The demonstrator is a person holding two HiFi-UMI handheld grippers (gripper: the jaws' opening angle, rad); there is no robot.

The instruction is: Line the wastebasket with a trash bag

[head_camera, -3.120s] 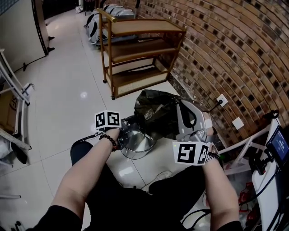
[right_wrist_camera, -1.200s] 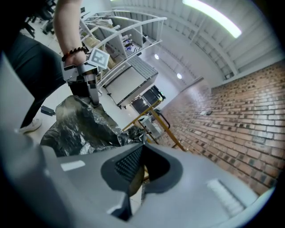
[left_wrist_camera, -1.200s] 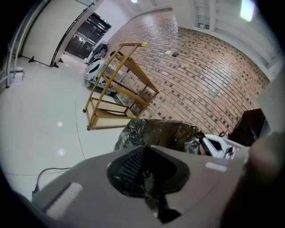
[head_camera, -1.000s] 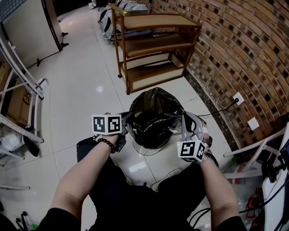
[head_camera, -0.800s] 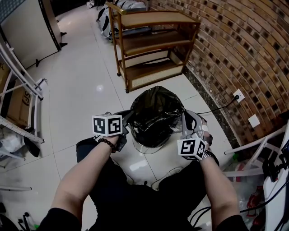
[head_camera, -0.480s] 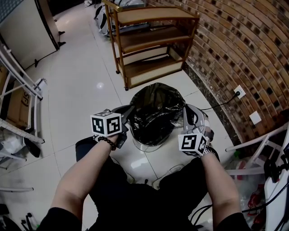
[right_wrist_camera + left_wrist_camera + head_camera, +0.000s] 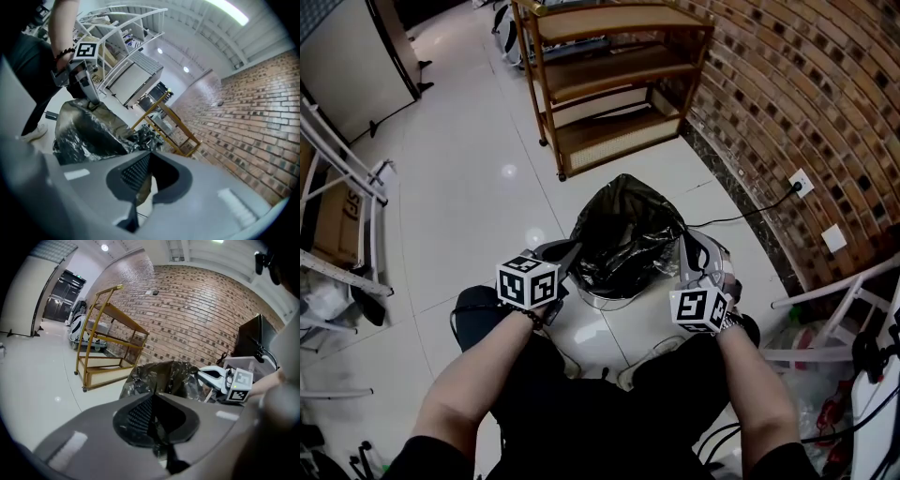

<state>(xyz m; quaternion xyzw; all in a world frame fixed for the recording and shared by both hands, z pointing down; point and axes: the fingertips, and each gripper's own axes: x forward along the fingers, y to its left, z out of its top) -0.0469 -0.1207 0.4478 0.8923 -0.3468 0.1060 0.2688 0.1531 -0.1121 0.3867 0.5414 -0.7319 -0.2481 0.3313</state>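
Risk notes: trash bag (image 7: 623, 225) sits ballooned over the wastebasket (image 7: 605, 300), whose metal rim shows only at 6 o'clock, below the black film. Left gripper (image 7: 567, 255) at 9 o'clock of the rim and right gripper (image 7: 685, 253) at 3 o'clock each have jaws pinched together on the bag's hem. Likely failures: thin film tearing if the two pull apart too hard; hem slipping out of a pinch; trapped air keeping the bag from seating; basket sliding on glossy tile

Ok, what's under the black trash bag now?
Only the shiny front rim of the metal wastebasket shows below the trash bag. The bag covers the rest of it, inside included.
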